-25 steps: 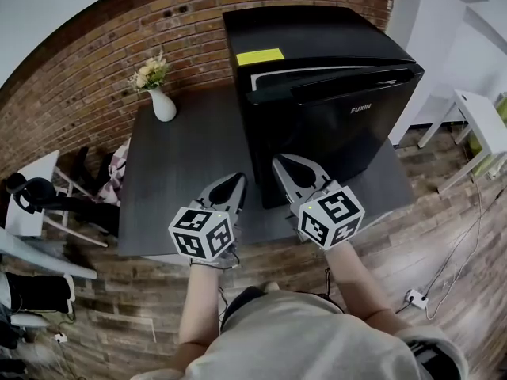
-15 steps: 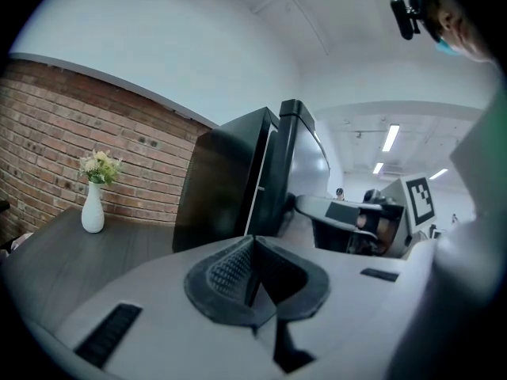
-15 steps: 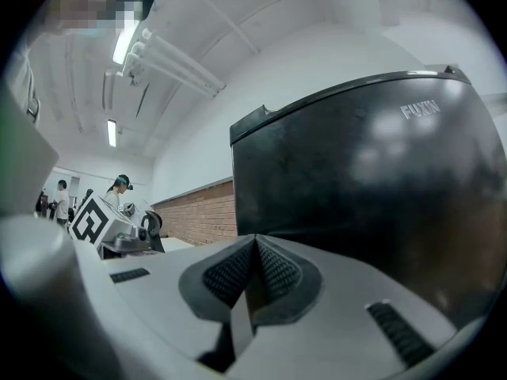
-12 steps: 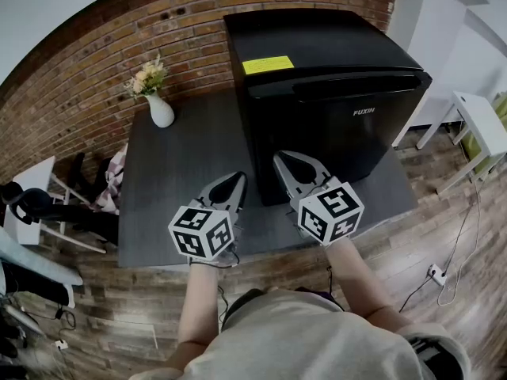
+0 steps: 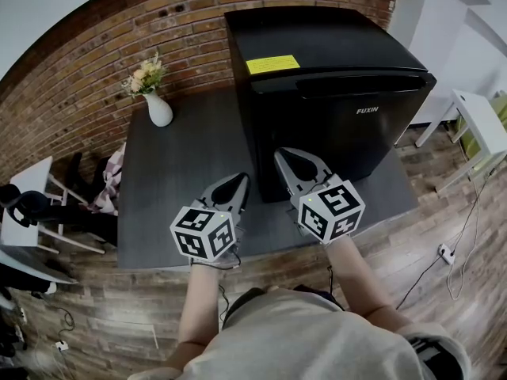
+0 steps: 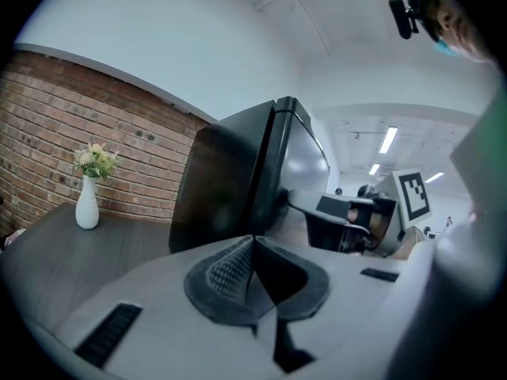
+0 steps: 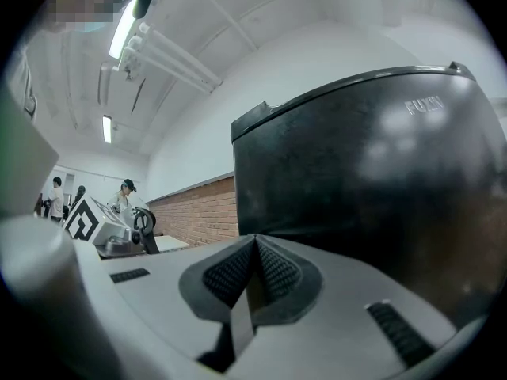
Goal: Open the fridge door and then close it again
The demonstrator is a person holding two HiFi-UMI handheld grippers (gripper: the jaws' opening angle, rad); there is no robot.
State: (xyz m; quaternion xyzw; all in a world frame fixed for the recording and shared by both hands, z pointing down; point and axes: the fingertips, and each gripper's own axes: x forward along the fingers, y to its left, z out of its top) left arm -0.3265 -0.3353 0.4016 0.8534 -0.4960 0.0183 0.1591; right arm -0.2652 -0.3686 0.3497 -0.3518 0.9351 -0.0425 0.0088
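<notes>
A black mini fridge (image 5: 333, 125) stands on the dark grey table (image 5: 182, 172), and its door sits flush against the body. A yellow label (image 5: 272, 64) lies on its top. My right gripper (image 5: 283, 155) is shut and empty, pointing at the lower left part of the door face (image 7: 364, 180), close to it. My left gripper (image 5: 238, 182) is also shut and empty. It hovers over the table just left of the fridge's front corner (image 6: 261, 172). In both gripper views the jaws are pressed together with nothing between them, left gripper (image 6: 253, 240) and right gripper (image 7: 255, 242).
A white vase with flowers (image 5: 158, 109) stands at the table's back left, near the brick wall. A white side table (image 5: 479, 117) is to the right of the fridge. Chairs (image 5: 40, 204) stand at the left, and a cable (image 5: 444, 252) lies on the wooden floor.
One second ago a pale strip of seal showed along the top of the door, which stood slightly ajar. That gap has now closed. Both grippers stay shut near the same place.
</notes>
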